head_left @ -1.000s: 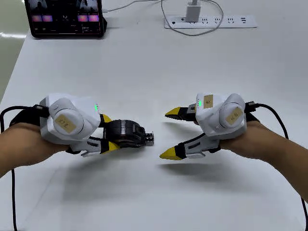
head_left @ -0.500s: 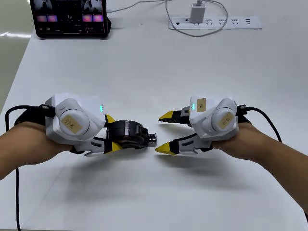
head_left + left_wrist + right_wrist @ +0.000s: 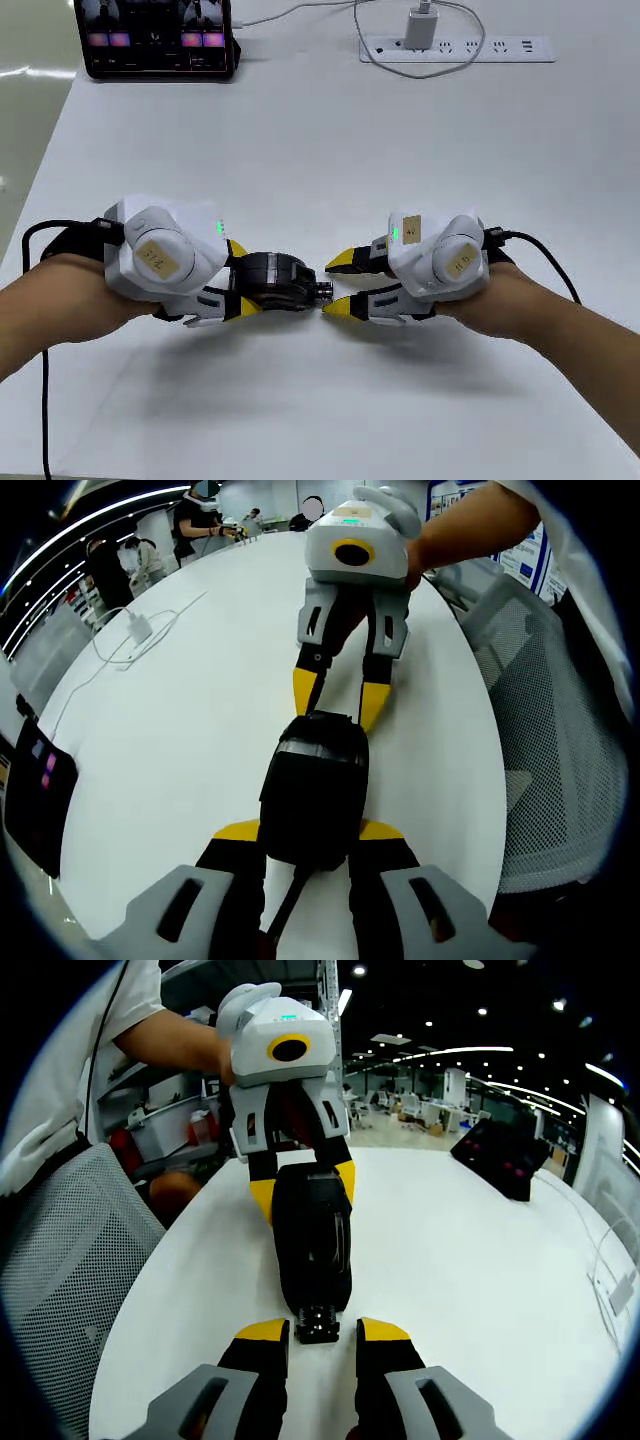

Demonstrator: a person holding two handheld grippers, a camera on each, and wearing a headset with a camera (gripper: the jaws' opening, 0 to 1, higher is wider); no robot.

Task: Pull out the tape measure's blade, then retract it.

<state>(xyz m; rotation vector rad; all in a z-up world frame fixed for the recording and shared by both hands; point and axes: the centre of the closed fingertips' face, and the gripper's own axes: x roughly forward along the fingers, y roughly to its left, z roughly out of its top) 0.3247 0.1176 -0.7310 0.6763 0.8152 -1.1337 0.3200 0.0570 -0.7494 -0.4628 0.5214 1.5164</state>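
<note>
Close below my headset, on the white workbench (image 3: 300, 400), I am working two claws with their tips pointing toward each other. My left claw (image 3: 236, 284) is clamping the tape measure (image 3: 270, 279) by its black case. In the left gripper view the yellow fingertips (image 3: 238, 830) are pressing on opposite sides of that case. The case is lying on the bench top with its blade mouth facing my right claw (image 3: 334, 285). The hook tab (image 3: 323, 291) at the blade's end is sitting right at the mouth of the case.

My right claw's jaws are standing apart, one yellow tip on each side of the hook tab. In the right gripper view a thin strip of bench is showing between the tab and each tip. So the jaws are bracketing the tab closely rather than pinching it, and the right claw is holding nothing.

Farther away, along the back edge of the bench, a dark tablet (image 3: 158, 38) is showing pink and purple patches on its screen. To its right a white power strip (image 3: 470, 47) is lying flat, with a white charger (image 3: 424, 22) plugged into it and a white cord looping around.
</note>
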